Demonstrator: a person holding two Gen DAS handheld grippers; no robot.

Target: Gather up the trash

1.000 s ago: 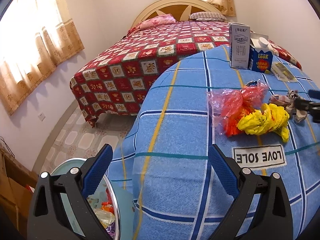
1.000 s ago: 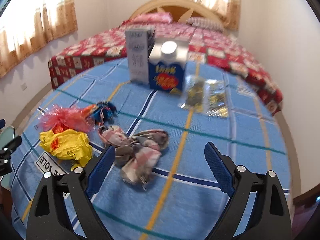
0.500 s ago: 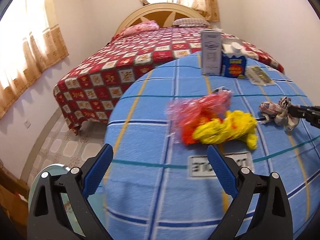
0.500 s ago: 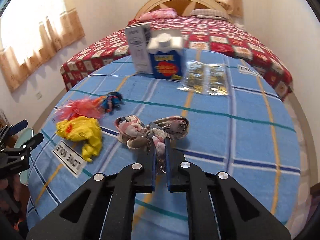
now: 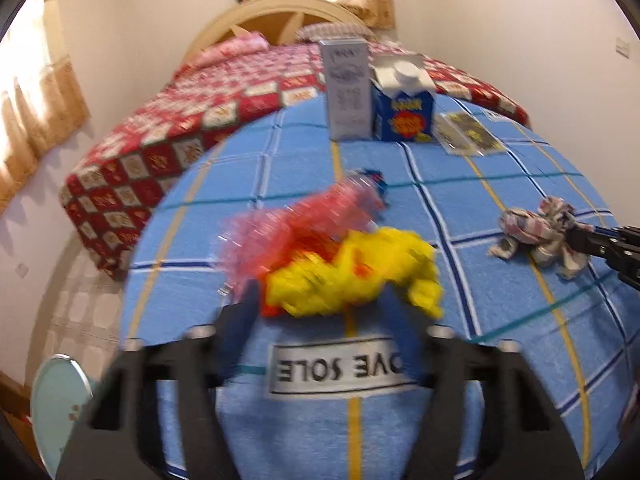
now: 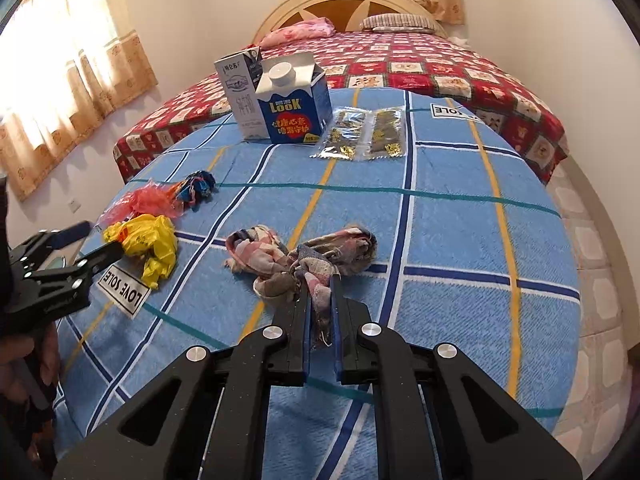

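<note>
The right gripper (image 6: pixel 320 300) was squeezed tight on the crumpled rag of pink, grey and blue cloth (image 6: pixel 296 256), which lay in the middle of the round table under its blue checked cloth (image 6: pixel 460 240). Only a thin fold was pinched between the jaws. The rest of the rag lay spread on the table.

The left gripper (image 5: pixel 324 304) was at the yellow crinkly plastic bag (image 5: pixel 352 276), near the table's edge. Its jaws had just been closing and stood half shut with the bag between them. The left view was blurry, so whether the pads already pressed the bag could not be told. A thin pink and red plastic bag (image 5: pixel 304 220) touched the yellow one. A small blue and red wrapper (image 6: pixel 198 186) lay just behind them.

The rag could slip out when lifted, because so little was held. The yellow bag was soft and slippery and might slide free or fall to the floor. The pink bag could get dragged along too
</note>
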